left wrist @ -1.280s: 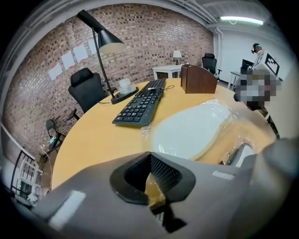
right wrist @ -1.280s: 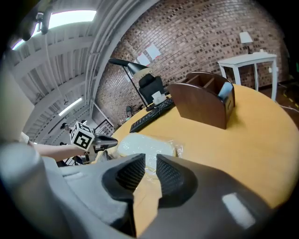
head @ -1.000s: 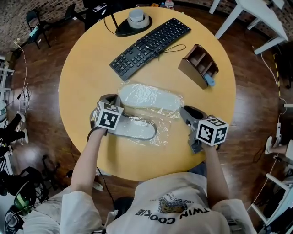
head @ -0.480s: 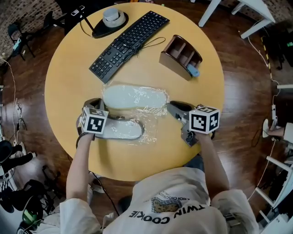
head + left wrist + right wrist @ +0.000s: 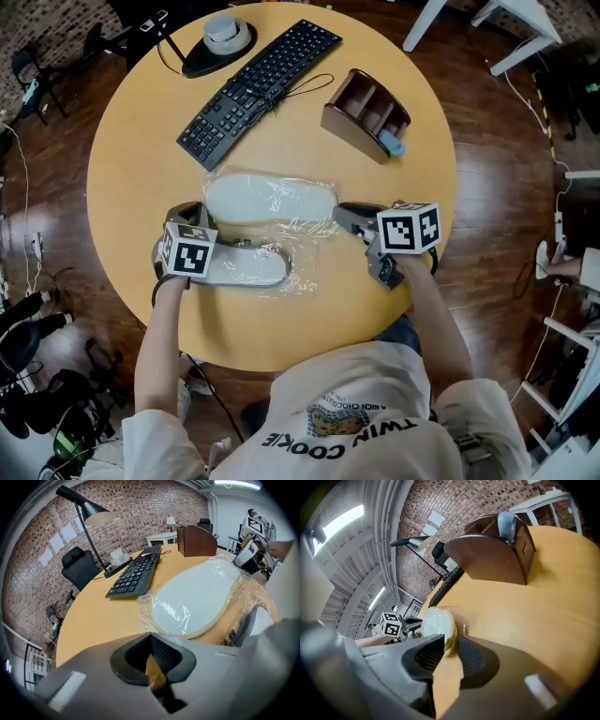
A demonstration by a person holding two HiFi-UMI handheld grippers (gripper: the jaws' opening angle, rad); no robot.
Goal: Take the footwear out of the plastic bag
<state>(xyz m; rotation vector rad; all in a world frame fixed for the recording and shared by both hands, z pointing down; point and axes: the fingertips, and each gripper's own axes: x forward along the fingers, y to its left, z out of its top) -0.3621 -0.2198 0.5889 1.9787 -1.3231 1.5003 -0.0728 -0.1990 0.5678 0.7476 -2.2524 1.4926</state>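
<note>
Two white slippers lie in a clear plastic bag on the round table. The upper slipper lies sole up; the lower slipper shows a grey strap. My left gripper is at the bag's left end. In the left gripper view its jaws meet at the tips, with the bag's film edge caught there. My right gripper is at the upper slipper's right end. In the right gripper view the slipper's toe sits between the fingertips, gripped through the bag.
A black keyboard lies at the back of the yellow table, with a brown desk organizer to its right. A lamp base carrying a cup stands at the far edge. Floor and chairs surround the table.
The head view has shifted, so the table sits further left in frame. Both grippers keep their places at the two ends of the bag; the slippers have not visibly moved.
</note>
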